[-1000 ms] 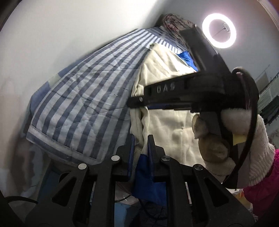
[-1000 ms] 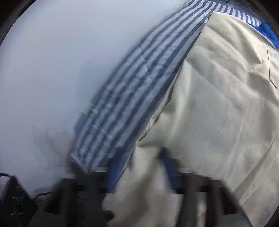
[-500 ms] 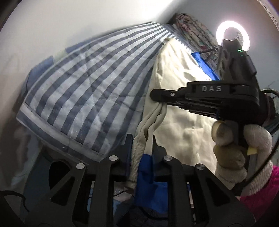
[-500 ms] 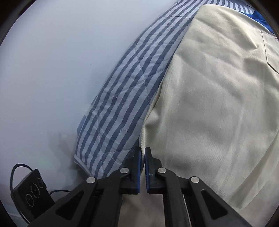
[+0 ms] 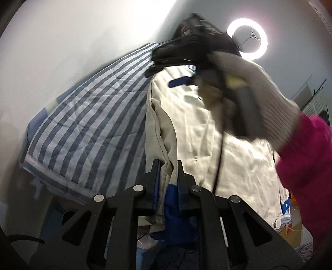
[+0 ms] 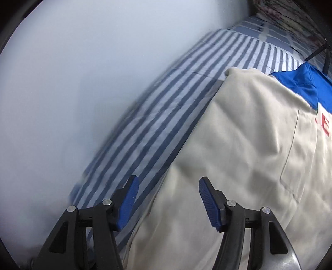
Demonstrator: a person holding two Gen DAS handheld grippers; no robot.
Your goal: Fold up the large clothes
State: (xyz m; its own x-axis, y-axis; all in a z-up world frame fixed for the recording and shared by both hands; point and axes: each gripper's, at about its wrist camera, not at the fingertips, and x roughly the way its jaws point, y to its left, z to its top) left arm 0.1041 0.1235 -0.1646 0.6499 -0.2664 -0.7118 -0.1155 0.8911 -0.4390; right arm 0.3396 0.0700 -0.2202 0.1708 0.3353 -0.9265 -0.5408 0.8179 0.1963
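On the striped bed (image 6: 157,116), the cream garment (image 6: 238,166) lies along its right side. The right gripper (image 6: 168,199), pinched shut half a second ago, now gapes wide over the garment's edge, releasing; the left gripper (image 5: 168,176) still clamps the hem.

We note a blue-and-white striped quilt (image 5: 87,124) spread flat, its hem at the near corner. A plain white wall (image 5: 72,41) runs along the quilt's far edge. A lit ring light (image 5: 247,39) stands beyond the quilt's far end. A patterned bundle (image 6: 290,18) lies at that end.
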